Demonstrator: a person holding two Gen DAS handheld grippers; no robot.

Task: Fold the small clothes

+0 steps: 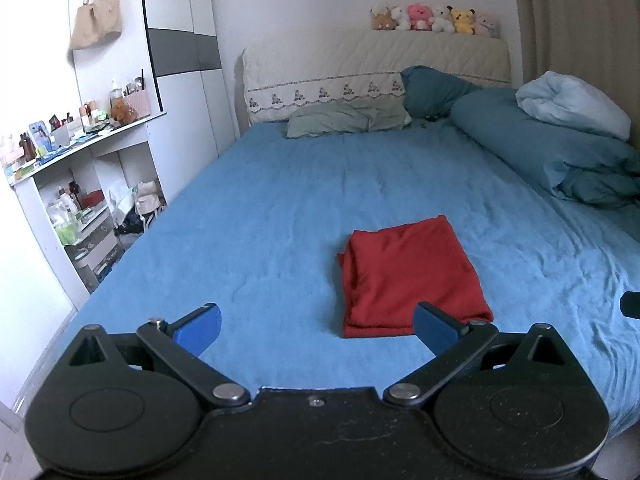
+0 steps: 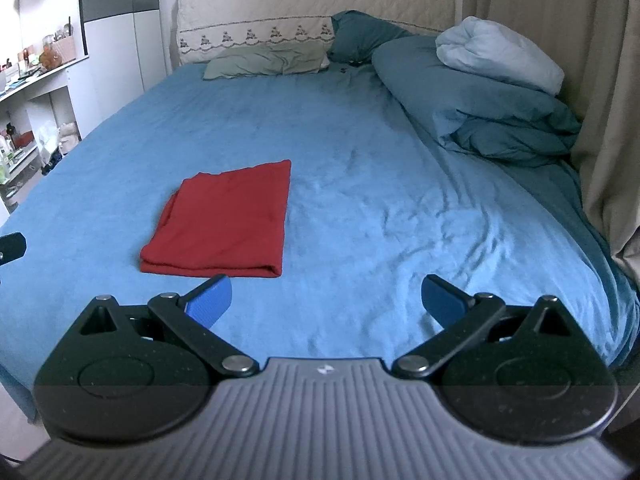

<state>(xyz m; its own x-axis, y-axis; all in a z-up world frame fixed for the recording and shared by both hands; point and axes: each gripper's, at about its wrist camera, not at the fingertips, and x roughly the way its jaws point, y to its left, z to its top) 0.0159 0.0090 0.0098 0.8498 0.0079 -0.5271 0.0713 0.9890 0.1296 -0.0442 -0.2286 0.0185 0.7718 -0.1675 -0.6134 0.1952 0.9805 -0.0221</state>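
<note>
A red garment lies folded into a flat rectangle on the blue bed sheet. It also shows in the right wrist view. My left gripper is open and empty, hovering just in front of the garment's near edge and a little to its left. My right gripper is open and empty, in front of the garment and to its right. The tip of the right gripper shows at the left wrist view's right edge, and the left gripper's tip shows at the right wrist view's left edge.
A rolled teal duvet with a light blue blanket lies along the bed's right side. Pillows sit at the headboard, plush toys above. A cluttered shelf unit stands left of the bed, curtains on the right.
</note>
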